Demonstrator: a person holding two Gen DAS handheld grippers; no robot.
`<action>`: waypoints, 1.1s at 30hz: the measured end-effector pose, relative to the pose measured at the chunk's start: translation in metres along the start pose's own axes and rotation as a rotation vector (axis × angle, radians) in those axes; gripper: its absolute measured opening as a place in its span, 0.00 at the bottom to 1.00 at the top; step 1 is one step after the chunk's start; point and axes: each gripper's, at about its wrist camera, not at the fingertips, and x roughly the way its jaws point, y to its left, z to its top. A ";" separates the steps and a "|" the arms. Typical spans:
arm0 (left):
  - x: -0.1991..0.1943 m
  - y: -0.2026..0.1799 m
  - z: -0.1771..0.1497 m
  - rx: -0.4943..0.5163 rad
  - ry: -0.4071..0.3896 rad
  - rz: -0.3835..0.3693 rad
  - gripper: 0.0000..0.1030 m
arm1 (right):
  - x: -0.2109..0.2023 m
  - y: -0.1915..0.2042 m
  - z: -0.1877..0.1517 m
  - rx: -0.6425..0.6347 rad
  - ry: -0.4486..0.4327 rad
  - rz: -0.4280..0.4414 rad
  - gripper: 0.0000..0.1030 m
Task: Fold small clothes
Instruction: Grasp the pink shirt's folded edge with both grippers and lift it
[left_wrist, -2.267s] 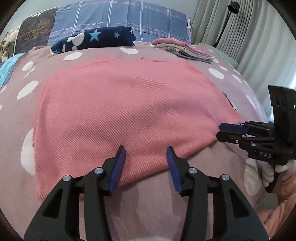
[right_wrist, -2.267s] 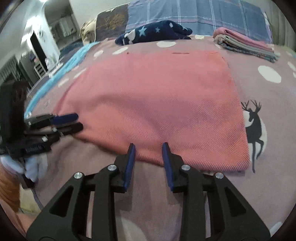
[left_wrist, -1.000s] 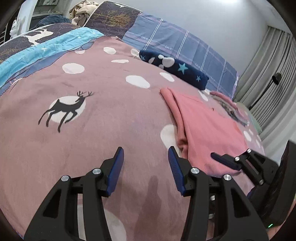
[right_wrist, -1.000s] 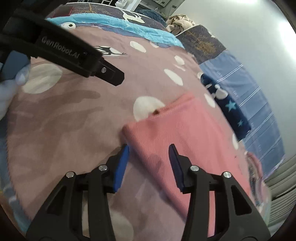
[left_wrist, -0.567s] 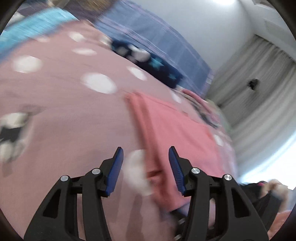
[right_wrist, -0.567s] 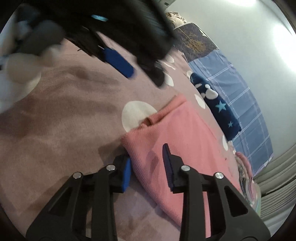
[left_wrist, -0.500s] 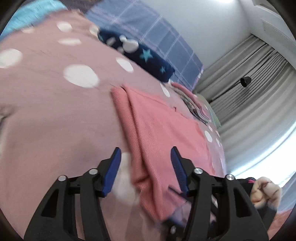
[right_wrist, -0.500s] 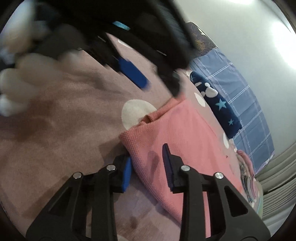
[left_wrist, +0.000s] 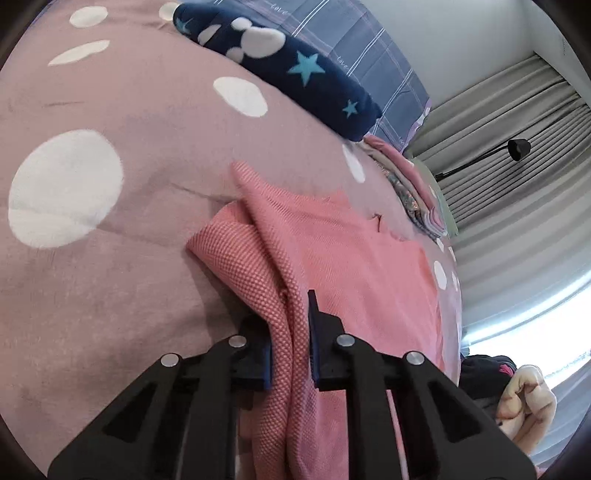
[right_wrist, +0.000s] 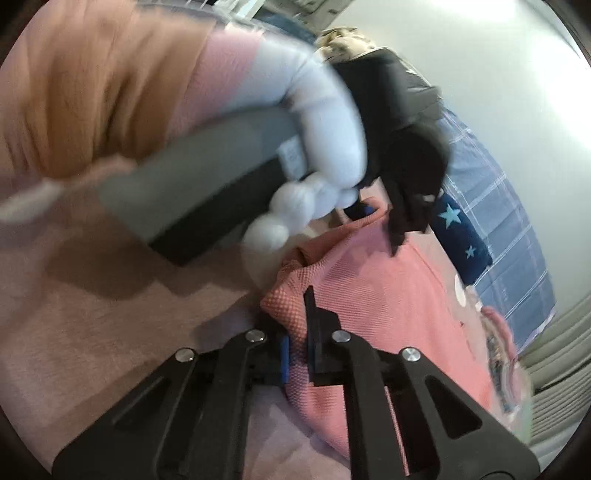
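Observation:
A pink knit garment (left_wrist: 369, 266) lies flat on the bed, its left edge bunched up into a ridge. My left gripper (left_wrist: 290, 325) has that ridge between its blue pads, and its jaws are closing on the fabric. In the right wrist view my right gripper (right_wrist: 297, 332) is shut on the garment's (right_wrist: 388, 295) near corner, which folds up between the pads. Farther along the same edge sits the left gripper (right_wrist: 380, 229), held by a gloved hand (right_wrist: 325, 147), blurred.
The pink bedspread (left_wrist: 110, 258) with white dots spreads to the left. A navy star-patterned bundle (left_wrist: 295, 70) and a plaid pillow (left_wrist: 351, 33) lie at the head. Folded clothes (left_wrist: 413, 184) are stacked at the right, near curtains and a lamp (left_wrist: 517, 147).
My left gripper swung right onto the garment's edge and closed on it. My right gripper closed on the near corner. The gloved hand moved across the right wrist view.

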 end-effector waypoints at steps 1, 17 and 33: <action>-0.003 -0.004 0.001 0.001 -0.014 -0.007 0.14 | -0.007 -0.011 -0.001 0.041 -0.023 0.004 0.05; 0.005 -0.113 0.014 0.099 -0.080 -0.016 0.14 | -0.064 -0.150 -0.071 0.578 -0.140 0.079 0.05; 0.103 -0.218 0.003 0.205 0.025 0.052 0.14 | -0.086 -0.233 -0.208 1.091 -0.222 0.338 0.05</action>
